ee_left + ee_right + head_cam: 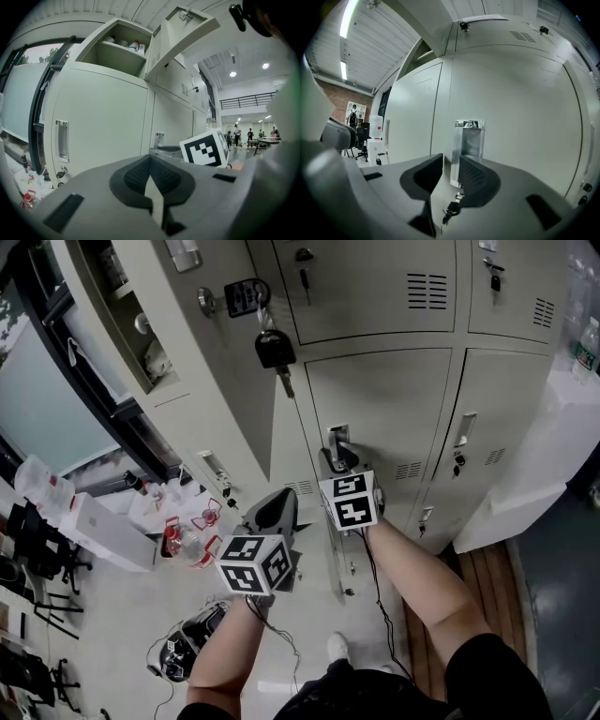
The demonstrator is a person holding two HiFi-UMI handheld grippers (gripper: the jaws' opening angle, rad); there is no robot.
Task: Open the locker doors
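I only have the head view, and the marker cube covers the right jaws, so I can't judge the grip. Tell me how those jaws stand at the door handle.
Observer: In the right gripper view, the right gripper has its jaws apart. The lower part of the chrome handle shows between them, with a gap beside the left pad.
Operator: Say what is below that handle.
Observer: A key hangs just under it.
Operator: Now report the left gripper.
Observer: In the left gripper view, the left gripper has its jaws together with nothing between them. It faces a closed door.
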